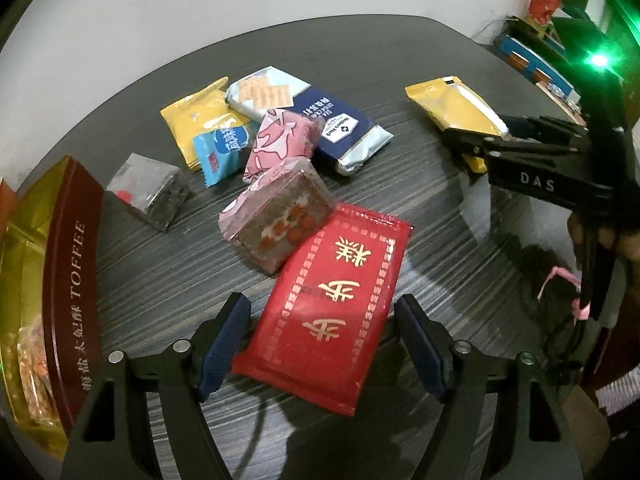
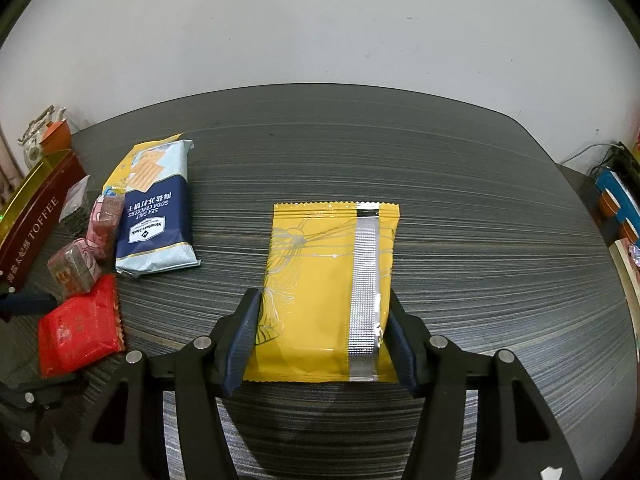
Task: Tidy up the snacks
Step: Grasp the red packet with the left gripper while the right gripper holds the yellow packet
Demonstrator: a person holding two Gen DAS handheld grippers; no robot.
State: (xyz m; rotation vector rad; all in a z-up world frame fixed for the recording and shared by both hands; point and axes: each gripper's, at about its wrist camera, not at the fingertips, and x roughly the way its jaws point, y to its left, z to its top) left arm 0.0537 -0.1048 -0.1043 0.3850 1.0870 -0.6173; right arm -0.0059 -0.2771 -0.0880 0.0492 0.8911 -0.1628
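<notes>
Two tools work at once: the right tool (image 2: 320,340) pinches the yellow packet (image 2: 328,280) lying on the table (image 2: 460,200), apart from the pile. Left tool (image 1: 320,344) stands spread around the red packet (image 1: 332,308), untouched. Next, likely lifting the yellow one clear.

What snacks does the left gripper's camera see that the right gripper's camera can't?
Only the left wrist view shows the small light blue packet and the yellow packet beneath it. Only the right wrist view shows the silver seam strip on the big yellow packet between the right gripper pads. Both show the red packet, soda crackers and toffee box.
</notes>
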